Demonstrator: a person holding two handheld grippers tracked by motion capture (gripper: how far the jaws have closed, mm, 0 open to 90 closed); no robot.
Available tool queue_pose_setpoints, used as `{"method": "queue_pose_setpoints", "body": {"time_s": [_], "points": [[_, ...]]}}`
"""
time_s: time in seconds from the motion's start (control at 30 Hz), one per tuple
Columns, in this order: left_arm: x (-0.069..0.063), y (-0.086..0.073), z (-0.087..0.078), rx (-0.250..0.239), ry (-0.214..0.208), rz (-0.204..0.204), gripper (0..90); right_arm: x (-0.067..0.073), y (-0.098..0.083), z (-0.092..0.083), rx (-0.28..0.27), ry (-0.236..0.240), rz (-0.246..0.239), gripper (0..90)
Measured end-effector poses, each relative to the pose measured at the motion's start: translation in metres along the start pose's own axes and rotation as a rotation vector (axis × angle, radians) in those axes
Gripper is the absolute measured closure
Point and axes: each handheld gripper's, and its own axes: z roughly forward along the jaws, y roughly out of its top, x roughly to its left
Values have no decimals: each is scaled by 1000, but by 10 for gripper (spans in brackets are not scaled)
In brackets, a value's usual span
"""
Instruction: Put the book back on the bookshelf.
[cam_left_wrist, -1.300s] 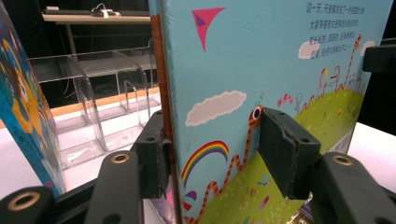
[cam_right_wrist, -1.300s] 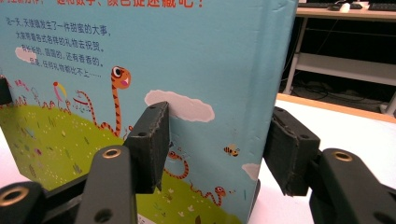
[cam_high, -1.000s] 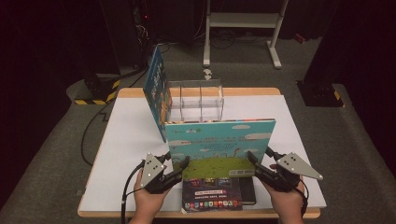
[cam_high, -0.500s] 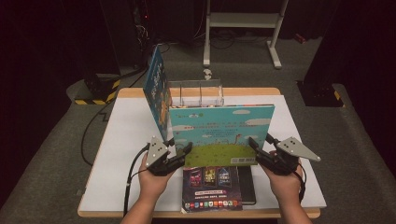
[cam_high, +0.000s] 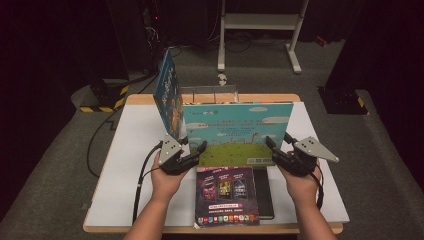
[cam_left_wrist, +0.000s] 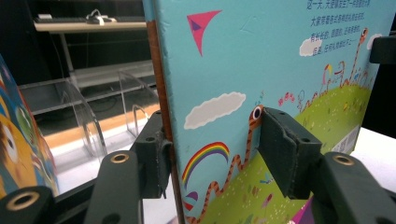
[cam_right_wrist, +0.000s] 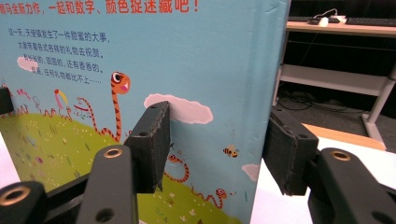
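Picture book (cam_high: 237, 132) now upright and carried further back toward the clear acrylic rack (cam_high: 210, 94) since a second ago. Left gripper (cam_high: 192, 151) clamps its left edge, right gripper (cam_high: 274, 148) its right edge. Next: slot it beside the book (cam_high: 166, 92) already standing there.

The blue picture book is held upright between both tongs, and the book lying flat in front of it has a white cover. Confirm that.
Not quite. The flat book has a dark purple cover, not white, as the high view shows. The blue picture book does stand upright, with the left tongs and right tongs at its two side edges.
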Motion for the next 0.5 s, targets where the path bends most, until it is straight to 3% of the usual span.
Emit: {"method": "queue_pose_setpoints", "body": {"time_s": [0.1, 0.17, 0.5], "points": [[2, -8, -3, 1, 1, 4, 459, 2, -7, 0, 15, -2, -1, 445], [0, -9, -6, -7, -3, 14, 457, 3, -12, -2, -6, -1, -6, 443], [-6, -13, -15, -14, 6, 50, 419, 10, -15, -18, -14, 18, -5, 426]]}}
